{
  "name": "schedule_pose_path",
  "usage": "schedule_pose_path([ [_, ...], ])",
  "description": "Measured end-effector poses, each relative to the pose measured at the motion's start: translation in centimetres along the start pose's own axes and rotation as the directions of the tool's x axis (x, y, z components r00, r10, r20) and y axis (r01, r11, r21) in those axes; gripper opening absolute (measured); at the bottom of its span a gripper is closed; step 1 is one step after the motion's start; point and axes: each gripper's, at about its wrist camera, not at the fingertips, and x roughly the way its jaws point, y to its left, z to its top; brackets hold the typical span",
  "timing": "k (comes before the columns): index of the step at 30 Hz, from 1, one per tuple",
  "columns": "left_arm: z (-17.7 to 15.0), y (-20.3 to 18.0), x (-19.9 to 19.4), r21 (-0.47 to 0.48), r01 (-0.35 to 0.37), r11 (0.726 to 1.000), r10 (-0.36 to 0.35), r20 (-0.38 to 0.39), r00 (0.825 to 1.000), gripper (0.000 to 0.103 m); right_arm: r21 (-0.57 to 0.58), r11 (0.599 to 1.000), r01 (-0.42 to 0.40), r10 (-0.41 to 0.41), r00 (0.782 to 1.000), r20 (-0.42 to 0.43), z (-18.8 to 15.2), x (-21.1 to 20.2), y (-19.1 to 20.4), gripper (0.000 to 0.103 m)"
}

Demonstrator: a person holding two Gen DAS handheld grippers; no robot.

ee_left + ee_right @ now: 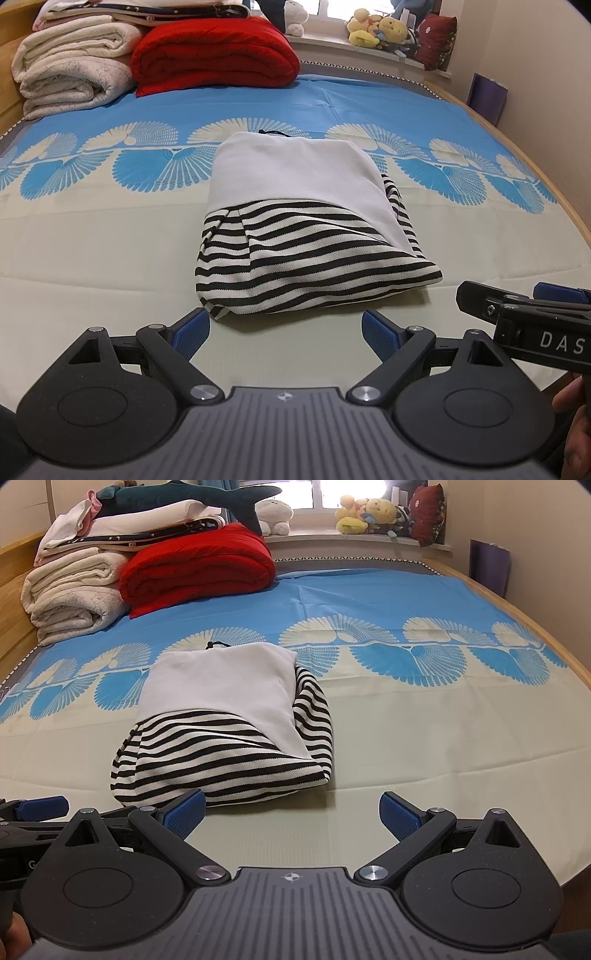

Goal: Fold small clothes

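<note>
Bed surface with cream and blue fan-patterned sheet, seen from the near edge. Left gripper with black linkages and blue-padded fingers, spread wide, holding nothing, low over the sheet. Right gripper alike: wide apart, empty, beside the left. Folded black-and-white striped garment with plain white upper panel, flat at mid-bed just beyond both sets of fingertips, touching neither. Farther off, at the far left corner, rolled red blanket against stacked cream towels. Plush toys along the windowsill.
</note>
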Motion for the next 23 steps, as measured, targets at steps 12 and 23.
schedule_pose_path([
  [12,0.15,-0.22,0.14,-0.003,0.000,1.000,0.000,0.000,1.000,0.092,0.008,1.000,0.007,-0.007,1.000,-0.003,-0.08,0.20,0.06,0.100],
  [23,0.25,-0.38,0.31,-0.005,-0.002,1.000,0.002,0.006,1.000,0.092,0.009,1.000,0.005,-0.005,1.000,-0.003,-0.05,0.22,-0.03,0.100],
])
